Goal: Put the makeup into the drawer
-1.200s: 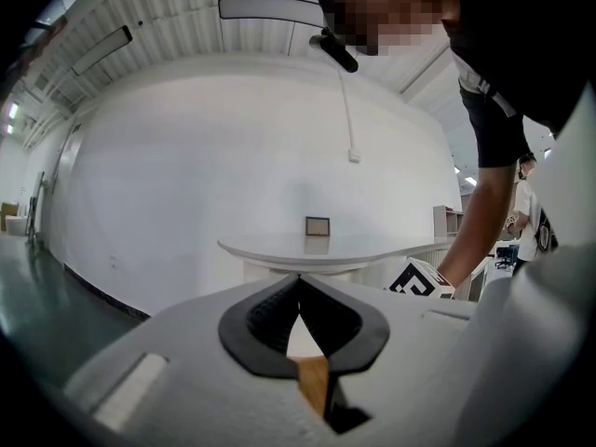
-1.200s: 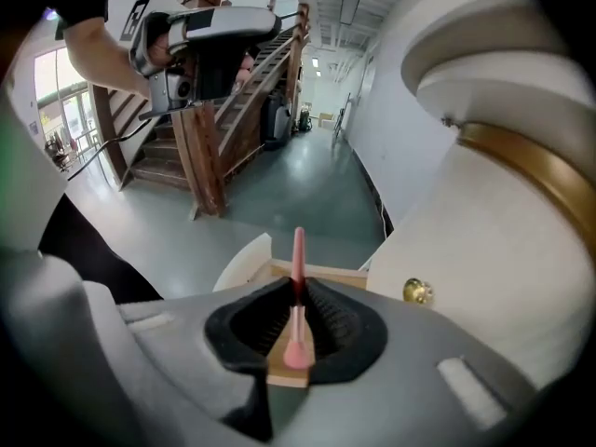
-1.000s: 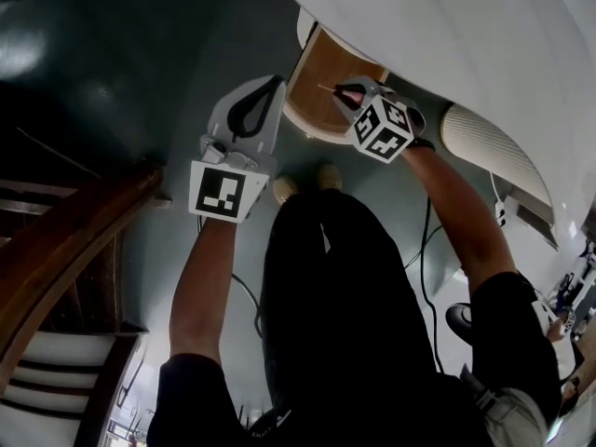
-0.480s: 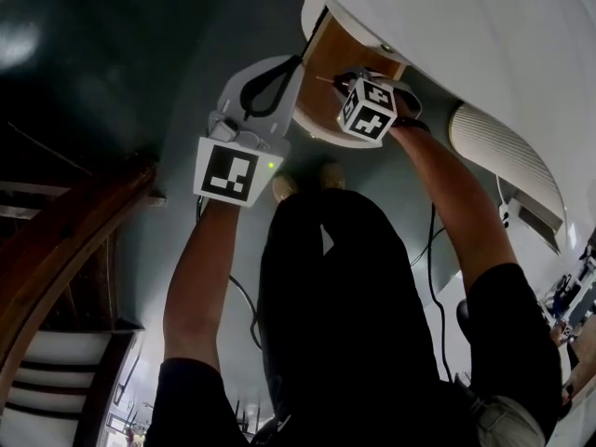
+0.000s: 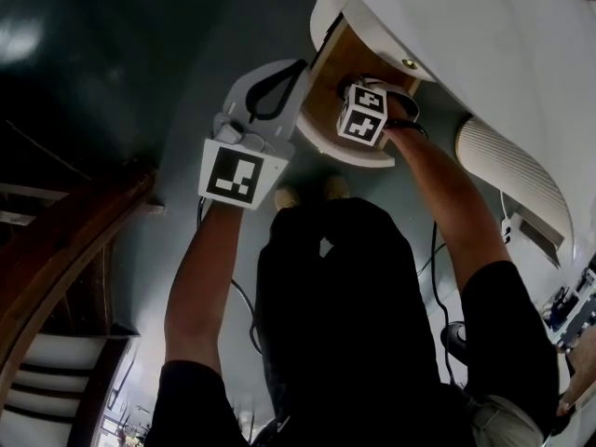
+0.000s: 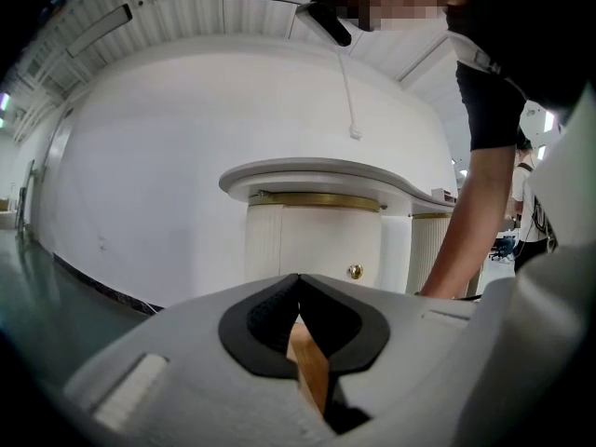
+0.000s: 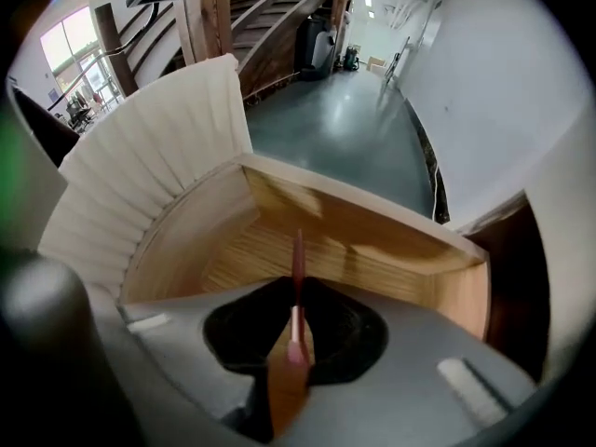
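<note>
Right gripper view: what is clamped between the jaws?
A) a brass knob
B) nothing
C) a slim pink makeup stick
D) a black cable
C: the right gripper is shut on a slim pink makeup stick, which it holds over the open wooden drawer.

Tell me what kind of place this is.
Probably a large indoor hall or showroom: a wooden staircase, a wide polished grey-green floor, and a white fluted vanity with an open wooden drawer.
</note>
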